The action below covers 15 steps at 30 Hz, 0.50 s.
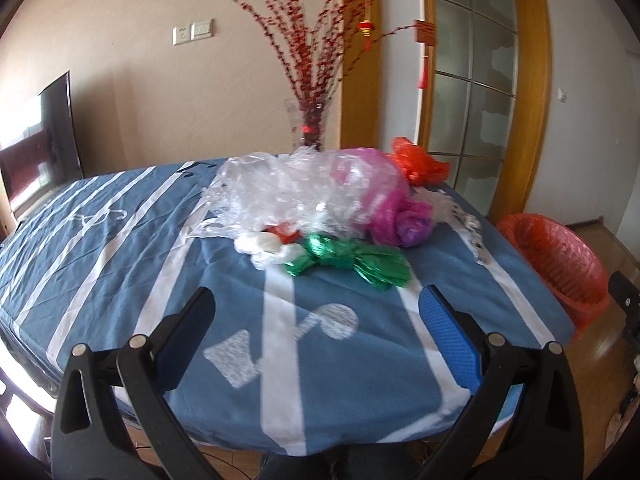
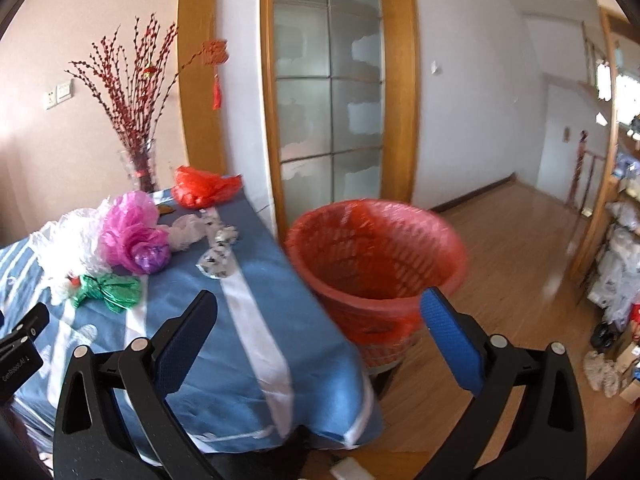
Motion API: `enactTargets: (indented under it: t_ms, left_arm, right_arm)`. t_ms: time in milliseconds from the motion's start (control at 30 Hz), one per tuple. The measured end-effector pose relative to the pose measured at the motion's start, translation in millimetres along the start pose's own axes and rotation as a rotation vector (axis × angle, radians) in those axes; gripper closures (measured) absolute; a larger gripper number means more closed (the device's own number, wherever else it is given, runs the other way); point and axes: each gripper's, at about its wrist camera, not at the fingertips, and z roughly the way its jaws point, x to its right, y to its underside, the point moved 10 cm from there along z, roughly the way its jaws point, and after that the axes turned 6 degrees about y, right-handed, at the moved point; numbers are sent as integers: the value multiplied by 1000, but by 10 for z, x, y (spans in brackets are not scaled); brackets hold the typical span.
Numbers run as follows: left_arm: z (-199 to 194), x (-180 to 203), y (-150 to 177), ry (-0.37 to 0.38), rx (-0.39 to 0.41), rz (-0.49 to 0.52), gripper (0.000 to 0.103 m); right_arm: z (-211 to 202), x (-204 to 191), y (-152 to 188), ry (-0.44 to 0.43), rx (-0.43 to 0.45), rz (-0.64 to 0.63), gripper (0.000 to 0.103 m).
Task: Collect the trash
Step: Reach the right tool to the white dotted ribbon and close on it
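The left gripper is released, jaws spread wide and empty, aimed across the blue striped surface at the trash pile. Nearest to it lies the green foil wrapper, touching a white wad. Behind these sit the clear plastic film, the pink bag and, at the far corner, the orange bag.

The right gripper is likewise released and carries nothing. It points toward the red basket, which stands just beside the surface edge, lined with a red bag and apparently placed there so that items travel a short path. Judged stage: nothing grasped yet; the green wrapper seems the likeliest first pick.
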Motion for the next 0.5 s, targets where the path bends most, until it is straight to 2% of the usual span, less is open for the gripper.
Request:
enactTargets:
  t_ms: [67,200,233,300,367,433,500]
  left_arm:
    - [72,-132,-50,-9,-7,-23,4]
    - [201,-423,-154,-19,-17,-90,4]
    - [225,-484,-173,-23,-19,-105,4]
    - [285,-583,-207,-25,-24,-130,4]
    - [334,-650,-254,-25,-22,-144,4]
    - [395,-701,-296,-26,-19,-146,4]
    - [441,-709,-338,-25,-19,-137,4]
  right_arm:
    - [119,-118,-51,-20,-13,-5,10]
    - [407,-383,-174,-74,-48,-6,10]
    - [514,-459,-198,-86,-64,-7,13]
    - [742,-590,-234,-93,-98,-12,25]
    - [1014,-748,-241,-103,-149,-34,45]
    - [1213,-878,-218,-122,-193,-52,54]
    - [1342,-997,-207,-141,-218,-64,58]
